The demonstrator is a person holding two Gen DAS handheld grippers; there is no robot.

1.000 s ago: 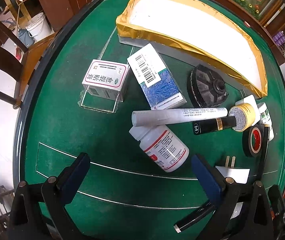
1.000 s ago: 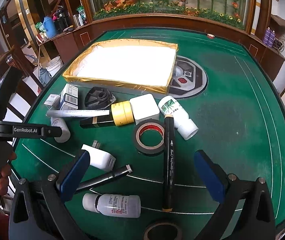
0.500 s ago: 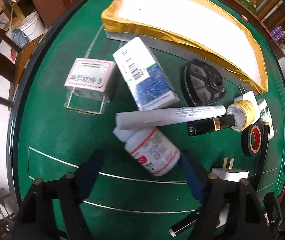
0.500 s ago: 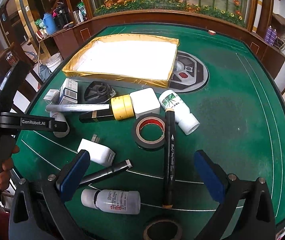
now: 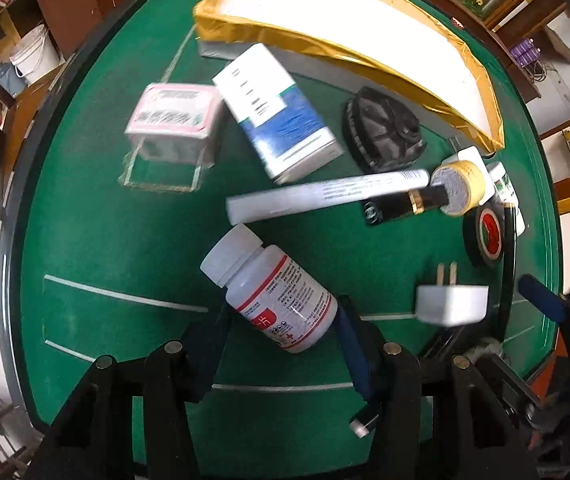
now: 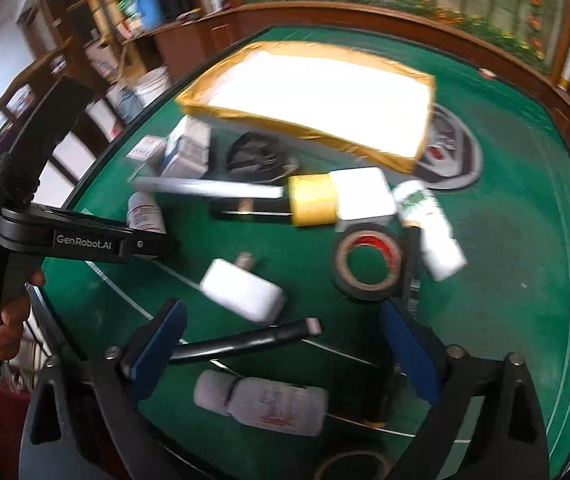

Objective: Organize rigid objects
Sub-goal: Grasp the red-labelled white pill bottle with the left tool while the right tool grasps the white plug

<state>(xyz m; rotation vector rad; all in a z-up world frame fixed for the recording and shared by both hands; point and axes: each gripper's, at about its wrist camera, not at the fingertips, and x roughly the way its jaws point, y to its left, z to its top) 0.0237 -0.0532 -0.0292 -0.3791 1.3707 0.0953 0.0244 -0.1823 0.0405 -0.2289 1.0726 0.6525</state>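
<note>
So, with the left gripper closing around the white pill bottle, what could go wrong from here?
1. The white pill bottle lies tilted across the closing left gripper; the round body could roll or squirt out.
2. The white tube lies just past its cap, so a push could shift it.
3. The right gripper, also closing, has a black marker and a small white bottle between its fingers; it may catch the wrong one.

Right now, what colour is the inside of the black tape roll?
Red, inside the tape roll; clearest in the right wrist view.
</note>
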